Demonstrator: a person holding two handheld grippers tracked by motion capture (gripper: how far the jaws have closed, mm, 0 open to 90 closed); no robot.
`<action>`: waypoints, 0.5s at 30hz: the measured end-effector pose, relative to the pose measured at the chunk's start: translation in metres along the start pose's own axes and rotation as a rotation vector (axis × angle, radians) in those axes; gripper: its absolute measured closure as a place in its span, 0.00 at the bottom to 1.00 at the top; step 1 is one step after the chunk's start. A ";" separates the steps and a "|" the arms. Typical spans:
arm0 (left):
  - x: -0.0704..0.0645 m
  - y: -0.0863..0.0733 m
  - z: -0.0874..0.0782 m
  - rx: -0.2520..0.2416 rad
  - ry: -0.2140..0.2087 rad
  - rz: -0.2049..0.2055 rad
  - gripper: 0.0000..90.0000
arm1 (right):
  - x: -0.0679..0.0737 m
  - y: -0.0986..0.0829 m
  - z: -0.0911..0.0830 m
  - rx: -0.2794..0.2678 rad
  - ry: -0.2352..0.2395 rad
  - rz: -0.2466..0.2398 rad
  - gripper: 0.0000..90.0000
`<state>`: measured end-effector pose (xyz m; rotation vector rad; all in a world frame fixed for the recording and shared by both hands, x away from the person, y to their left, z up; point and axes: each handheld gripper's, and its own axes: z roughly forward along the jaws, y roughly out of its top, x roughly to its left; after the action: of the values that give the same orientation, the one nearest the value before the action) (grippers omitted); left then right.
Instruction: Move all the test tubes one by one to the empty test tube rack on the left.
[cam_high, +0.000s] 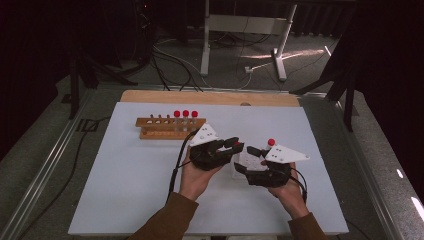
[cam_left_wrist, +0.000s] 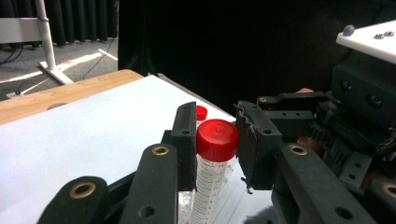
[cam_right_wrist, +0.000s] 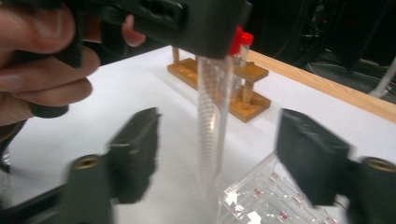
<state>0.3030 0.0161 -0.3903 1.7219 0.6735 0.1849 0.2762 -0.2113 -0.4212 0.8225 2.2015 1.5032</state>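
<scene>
Tube (cam_left_wrist: 211, 175) with red cap clamped between left gripper (cam_left_wrist: 215, 140) fingers; right gripper (cam_right_wrist: 217, 161) fingers apart.

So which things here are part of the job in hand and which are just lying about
In use:
- clear plastic tube with red screw cap, between the left gripper jaws
- right gripper, jaws open
- clear plastic box
- wooden tube rack

Lying about:
- white metal stand
- floor cables
</scene>
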 end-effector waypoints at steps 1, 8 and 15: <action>0.001 0.000 -0.001 -0.004 0.002 -0.002 0.79 | 0.000 0.000 0.000 -0.002 -0.013 0.001 0.23; 0.007 0.004 -0.009 -0.023 0.027 -0.012 0.79 | -0.004 0.000 -0.002 -0.020 -0.049 0.021 0.10; 0.015 0.008 -0.017 -0.036 0.057 -0.019 0.79 | -0.008 -0.001 -0.004 -0.014 -0.043 0.033 0.02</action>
<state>0.3102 0.0377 -0.3819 1.6800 0.7240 0.2323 0.2799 -0.2194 -0.4211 0.8832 2.1538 1.5004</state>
